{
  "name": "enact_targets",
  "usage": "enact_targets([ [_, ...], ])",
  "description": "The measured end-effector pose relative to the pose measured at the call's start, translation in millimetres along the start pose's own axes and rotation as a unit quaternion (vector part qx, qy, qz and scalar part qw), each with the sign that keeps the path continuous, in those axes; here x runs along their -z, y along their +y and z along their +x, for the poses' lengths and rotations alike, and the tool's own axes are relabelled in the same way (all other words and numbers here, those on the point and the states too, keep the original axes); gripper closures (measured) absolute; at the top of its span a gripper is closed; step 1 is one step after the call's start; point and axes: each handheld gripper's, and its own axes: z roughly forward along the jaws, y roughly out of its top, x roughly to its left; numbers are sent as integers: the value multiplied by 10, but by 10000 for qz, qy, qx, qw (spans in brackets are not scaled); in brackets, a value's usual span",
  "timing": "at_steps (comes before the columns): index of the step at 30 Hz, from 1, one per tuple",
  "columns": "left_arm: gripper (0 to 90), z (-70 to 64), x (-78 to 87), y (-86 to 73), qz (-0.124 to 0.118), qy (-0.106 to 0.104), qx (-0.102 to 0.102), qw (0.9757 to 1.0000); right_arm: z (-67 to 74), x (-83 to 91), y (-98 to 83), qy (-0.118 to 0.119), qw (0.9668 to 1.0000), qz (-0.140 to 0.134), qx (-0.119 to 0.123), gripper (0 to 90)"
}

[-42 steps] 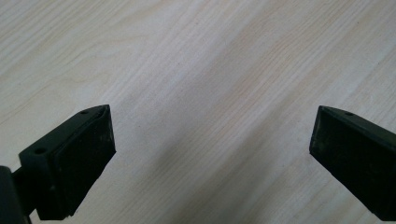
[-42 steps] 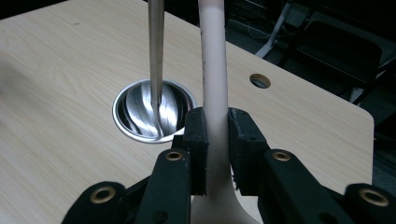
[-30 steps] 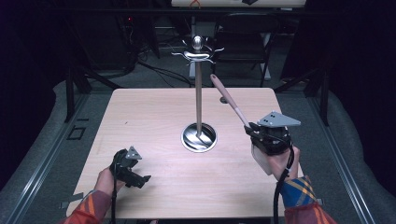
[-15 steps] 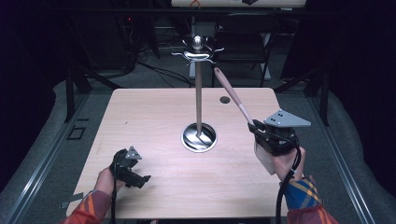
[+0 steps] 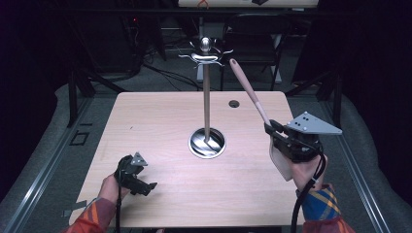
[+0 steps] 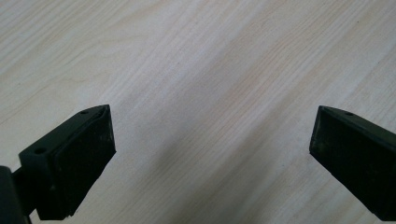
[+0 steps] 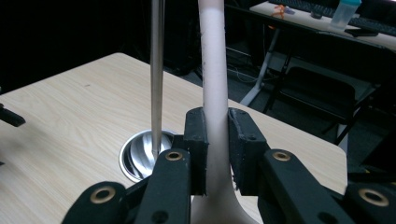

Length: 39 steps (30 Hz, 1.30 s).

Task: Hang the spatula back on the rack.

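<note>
Right gripper view: jaws clamp spatula [image 7: 215,93], left gripper [image 6: 212,154] open

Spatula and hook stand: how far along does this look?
Done: the right hand-held gripper is shut on the pink spatula, lifted off the table. In hand: handle tip near the stand top. Left: probably hanging it; hooks bare. Left hand-held gripper open, idle.

One spatula [image 5: 250,94], one metal stand [image 5: 207,97], two tongs [image 5: 273,132] [image 5: 145,182].
</note>
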Motion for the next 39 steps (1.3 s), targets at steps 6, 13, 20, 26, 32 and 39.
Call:
enact_targets([
  [6,0,-1,-3,-3,5,-4,17,10000,40,79,61,59,9998,-178,49,784],
  [13,0,-4,-5,-3,9,-11,18,10000,116,114,107,185,9994,-225,178,784],
  [20,0,-5,-5,-5,4,-13,29,10000,143,89,105,236,9993,-180,225,784],
  [26,0,-5,-3,-4,4,-14,25,10000,142,75,86,255,9993,-138,252,784],
  [32,0,-4,-1,-5,4,-12,13,10000,144,21,36,257,9993,-44,263,784],
  [39,0,-9,-18,-4,32,-19,-10,10000,174,-192,-21,277,9992,181,224,781],
])
